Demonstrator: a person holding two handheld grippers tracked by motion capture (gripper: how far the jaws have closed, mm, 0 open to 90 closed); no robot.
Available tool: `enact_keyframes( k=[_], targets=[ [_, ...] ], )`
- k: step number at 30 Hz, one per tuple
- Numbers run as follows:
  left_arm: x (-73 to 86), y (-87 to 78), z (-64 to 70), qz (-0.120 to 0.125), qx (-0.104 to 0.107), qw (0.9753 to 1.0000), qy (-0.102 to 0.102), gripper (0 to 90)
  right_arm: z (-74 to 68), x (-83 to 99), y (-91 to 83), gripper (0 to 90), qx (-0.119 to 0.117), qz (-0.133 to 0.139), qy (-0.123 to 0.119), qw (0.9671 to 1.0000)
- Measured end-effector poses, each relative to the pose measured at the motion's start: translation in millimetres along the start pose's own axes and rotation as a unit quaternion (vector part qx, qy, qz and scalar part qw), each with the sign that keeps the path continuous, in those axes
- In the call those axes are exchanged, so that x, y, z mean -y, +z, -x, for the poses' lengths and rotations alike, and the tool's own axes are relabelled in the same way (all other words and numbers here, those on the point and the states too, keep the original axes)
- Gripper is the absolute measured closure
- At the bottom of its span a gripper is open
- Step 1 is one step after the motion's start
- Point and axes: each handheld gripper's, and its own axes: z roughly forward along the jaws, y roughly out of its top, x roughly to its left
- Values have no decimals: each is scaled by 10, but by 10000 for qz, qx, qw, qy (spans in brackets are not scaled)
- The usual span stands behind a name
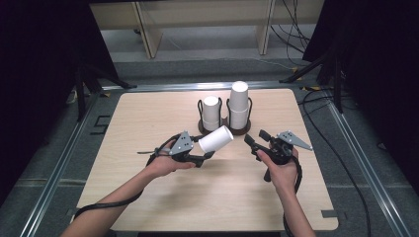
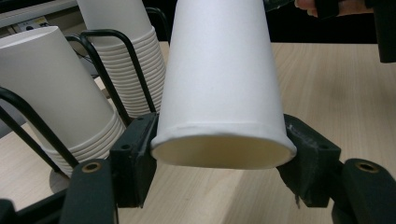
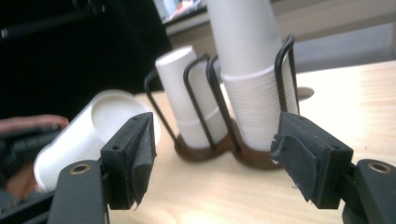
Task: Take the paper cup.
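above pale wood table, light, crushable paper cup is clamped near its rim by left gripper; right gripper is held open.

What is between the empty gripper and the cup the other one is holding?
Nothing but bare table: in the high view, the right gripper and the paper cup have just wood between them.

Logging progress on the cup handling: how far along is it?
Done: one paper cup is off the stacks and in the air. In hand: the left claw grips it at the rim, tilted; the right claw hangs open nearby. Left: the stacks in the wire cup holder remain, the right one taller.
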Motion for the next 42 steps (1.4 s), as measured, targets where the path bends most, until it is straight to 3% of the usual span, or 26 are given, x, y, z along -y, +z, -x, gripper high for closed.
enact_keyframes(
  k=[6, 9, 12, 14, 15, 17, 20, 21, 24, 26, 29, 30, 32, 33, 36, 37, 38, 39, 41, 42],
  targets=[
    [-36, -89, -63, -221, 116, 9995, 189, 338, 9, 50, -19, 295, -39, -328, -291, 9990],
    [-53, -150, -114, -384, 179, 9988, 251, 338, 22, 85, -6, 299, -169, -337, -456, 9982],
    [-53, -192, -138, -517, 241, 9978, 344, 338, 29, 99, -17, 298, -199, -517, -646, 9964],
    [-51, -215, -149, -584, 275, 9971, 401, 338, 19, 117, -11, 298, -365, -583, -620, 9957],
    [-54, -230, -157, -654, 308, 9965, 425, 337, 33, 118, -6, 298, -403, -597, -775, 9944],
    [-51, -236, -159, -653, 311, 9964, 439, 337, 27, 116, -17, 298, -389, -739, -788, 9934],
    [-58, -270, -178, -783, 417, 9945, 555, 337, 37, 140, 4, 299, -726, -813, -897, 9900],
    [-63, -279, -186, -856, 437, 9934, 628, 337, 41, 137, -2, 299, -709, -892, -1019, 9882],
    [-64, -282, -177, -868, 541, 9928, 629, 337, 16, 160, 7, 296, -898, -1015, -977, 9859],
    [-74, -296, -175, -988, 653, 9903, 723, 337, 22, 179, 34, 296, -1083, -1049, -1157, 9818],
    [-81, -302, -163, -1026, 689, 9891, 795, 337, 18, 189, 45, 296, -1185, -1066, -1234, 9795],
    [-93, -307, -162, -1095, 764, 9874, 853, 337, 20, 183, 39, 296, -1212, -1158, -1294, 9773],
    [-94, -303, -158, -1081, 778, 9873, 864, 338, 16, 184, 36, 297, -1211, -1212, -1289, 9767],
    [-112, -317, -158, -1164, 805, 9856, 924, 338, 21, 192, 48, 296, -1194, -1160, -1390, 9762],
    [-123, -323, -160, -1204, 839, 9846, 948, 338, 9, 199, 43, 296, -1264, -1247, -1281, 9757],
    [-126, -325, -161, -1230, 870, 9839, 960, 338, 17, 200, 48, 295, -1266, -1193, -1405, 9747],
    [-125, -330, -164, -1291, 923, 9822, 1001, 338, 15, 201, 43, 295, -1254, -1206, -1395, 9748],
    [-125, -330, -164, -1291, 923, 9822, 1001, 338, 15, 201, 43, 295, -1254, -1206, -1395, 9748],
    [-133, -341, -177, -1462, 1032, 9775, 1116, 338, 21, 209, 43, 294, -1263, -1287, -1471, 9726],
    [-135, -342, -175, -1479, 1084, 9768, 1110, 338, 0, 222, 30, 294, -1228, -1367, -1371, 9734]
  ],
)
